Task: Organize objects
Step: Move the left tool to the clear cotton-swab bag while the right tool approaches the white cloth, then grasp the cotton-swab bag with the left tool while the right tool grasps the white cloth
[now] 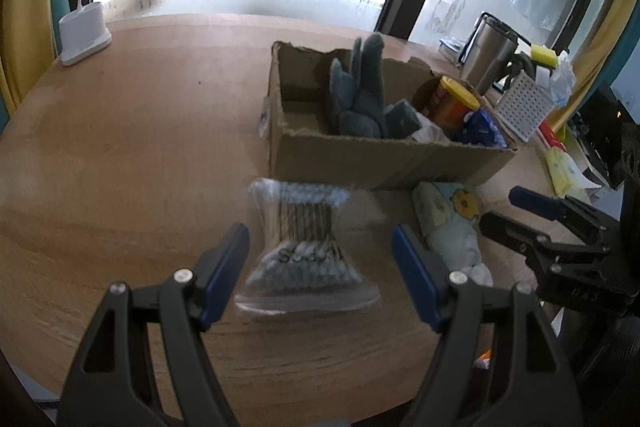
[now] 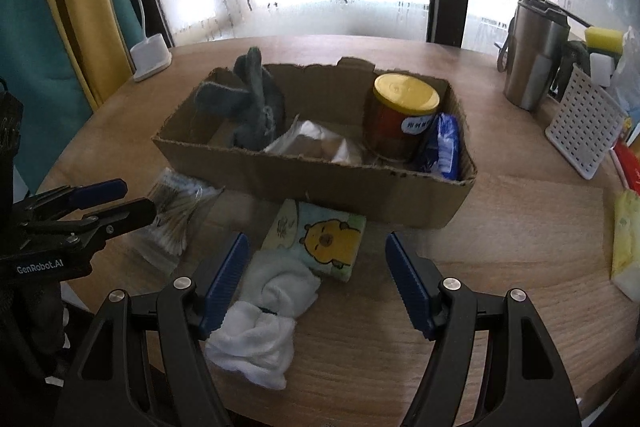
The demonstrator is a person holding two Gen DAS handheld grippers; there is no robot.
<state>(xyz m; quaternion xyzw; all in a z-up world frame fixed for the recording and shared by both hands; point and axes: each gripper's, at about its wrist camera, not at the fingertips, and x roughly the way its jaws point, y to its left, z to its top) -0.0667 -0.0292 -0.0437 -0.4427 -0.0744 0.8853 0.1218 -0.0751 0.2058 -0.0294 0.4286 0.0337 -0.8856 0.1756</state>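
A cardboard box (image 1: pixel 360 159) (image 2: pixel 304 183) on the round wooden table holds a grey glove (image 1: pixel 360 95) (image 2: pixel 252 107), a yellow-lidded jar (image 1: pixel 452 103) (image 2: pixel 400 119), a blue packet (image 2: pixel 442 147) and white wrapping. A clear bag of cotton swabs (image 1: pixel 308 251) (image 2: pixel 176 219) lies in front of the box, between the open fingers of my left gripper (image 1: pixel 320 263). A tissue pack with a yellow cartoon (image 2: pixel 320 235) (image 1: pixel 448 211) and rolled white socks (image 2: pixel 272 311) lie under my open right gripper (image 2: pixel 316 275). Neither gripper holds anything.
A white lamp base (image 1: pixel 84 35) (image 2: pixel 152 57) stands at the back left. A steel tumbler (image 2: pixel 532 55) (image 1: pixel 488 55), a white perforated basket (image 2: pixel 584 131) and yellow packets (image 2: pixel 626 239) crowd the right side. Windows run behind the table.
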